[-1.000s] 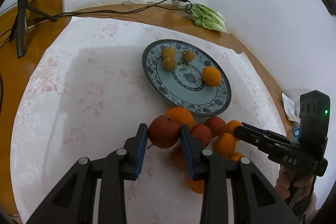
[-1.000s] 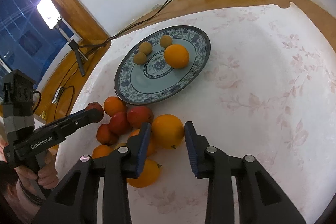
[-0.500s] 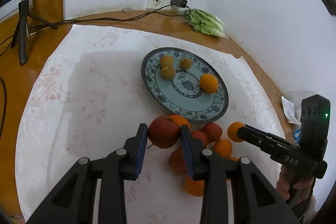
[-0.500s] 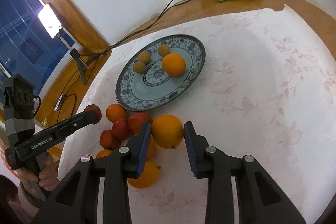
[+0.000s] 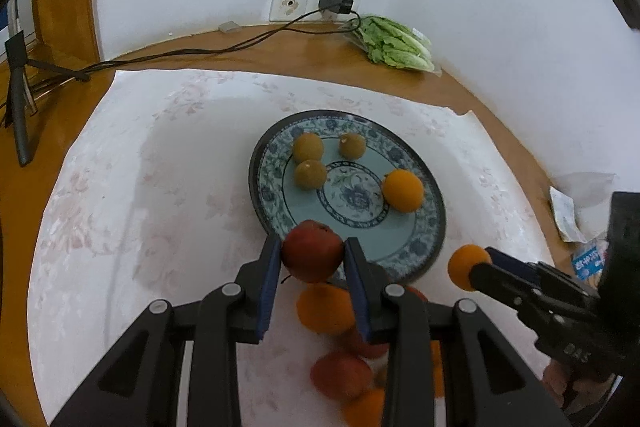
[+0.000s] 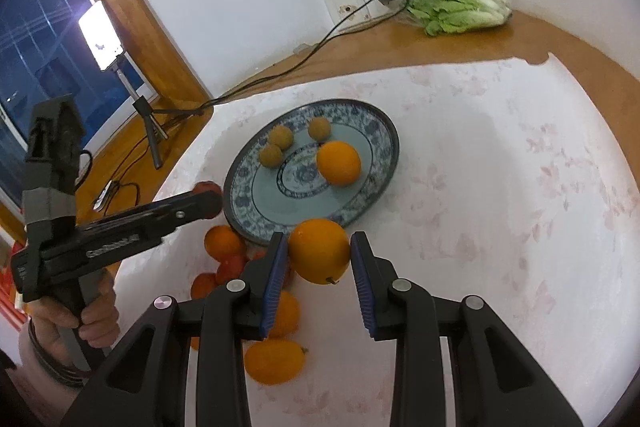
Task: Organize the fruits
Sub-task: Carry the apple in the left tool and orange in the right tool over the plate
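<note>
My left gripper (image 5: 312, 259) is shut on a red apple (image 5: 313, 250) and holds it in the air over the near rim of the blue patterned plate (image 5: 428, 187). My right gripper (image 6: 319, 255) is shut on an orange (image 6: 319, 250), lifted just short of the plate (image 6: 384, 131). The plate holds one orange (image 6: 338, 163) and three small brown fruits (image 6: 281, 136). A pile of oranges and red apples (image 5: 340, 367) lies on the cloth below the left gripper. The same pile shows in the right wrist view (image 6: 224, 243).
A white flowered cloth (image 6: 500, 227) covers the round wooden table. A lettuce head (image 6: 460, 9) lies at the far edge near wall sockets and a black cable (image 5: 200, 51). A tripod (image 5: 18, 83) and a lit lamp (image 6: 100, 35) stand at the left. Papers (image 5: 564, 211) lie at the right.
Both grippers have risen from the pile and moved toward the plate, the left carrying the apple and the right carrying the orange.
</note>
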`<state>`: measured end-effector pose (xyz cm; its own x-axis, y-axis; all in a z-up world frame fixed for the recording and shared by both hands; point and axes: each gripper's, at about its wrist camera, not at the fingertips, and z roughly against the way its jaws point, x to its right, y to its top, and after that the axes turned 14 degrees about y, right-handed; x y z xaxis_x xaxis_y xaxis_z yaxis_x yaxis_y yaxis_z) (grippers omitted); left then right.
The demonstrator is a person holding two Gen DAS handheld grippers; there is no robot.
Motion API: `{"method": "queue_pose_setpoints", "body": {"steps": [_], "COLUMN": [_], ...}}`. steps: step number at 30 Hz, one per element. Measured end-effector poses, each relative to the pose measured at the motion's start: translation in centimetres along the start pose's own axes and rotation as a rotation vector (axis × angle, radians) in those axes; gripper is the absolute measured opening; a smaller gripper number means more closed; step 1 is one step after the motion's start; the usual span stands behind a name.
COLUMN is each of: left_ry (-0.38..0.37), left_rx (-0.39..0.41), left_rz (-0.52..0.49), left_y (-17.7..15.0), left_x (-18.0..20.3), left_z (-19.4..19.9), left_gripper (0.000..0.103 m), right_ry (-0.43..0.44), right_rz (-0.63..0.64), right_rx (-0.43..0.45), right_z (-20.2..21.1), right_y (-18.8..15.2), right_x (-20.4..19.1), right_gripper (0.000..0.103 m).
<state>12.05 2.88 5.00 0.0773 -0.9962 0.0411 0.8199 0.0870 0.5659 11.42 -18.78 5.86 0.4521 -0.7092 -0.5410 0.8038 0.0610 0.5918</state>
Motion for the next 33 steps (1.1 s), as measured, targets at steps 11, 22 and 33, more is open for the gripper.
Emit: {"method": "queue_pose_setpoints", "body": {"steps": [11, 22, 33], "left_ry": [0.034, 0.071, 0.073], "left_rx": [0.006, 0.039, 0.058], "left_rz": [-0.038, -0.085, -0.077], "left_y": [1.3, 1.8, 2.7], "left_x": [1.0, 2.0, 2.0], "left_z": [-2.6, -4.1, -5.1], "left_gripper": [0.033, 0.033, 0.033], "right_ry": [-0.024, -0.069, -0.085], "right_rz": [0.055, 0.092, 0.13], "right_rx": [-0.006, -0.021, 0.005], "right_z": [-2.7, -4.3, -4.8], "right_y": [1.9, 2.1, 2.2], "right_x": [0.0, 0.8, 1.0], "right_gripper": [0.033, 0.033, 0.033]}}
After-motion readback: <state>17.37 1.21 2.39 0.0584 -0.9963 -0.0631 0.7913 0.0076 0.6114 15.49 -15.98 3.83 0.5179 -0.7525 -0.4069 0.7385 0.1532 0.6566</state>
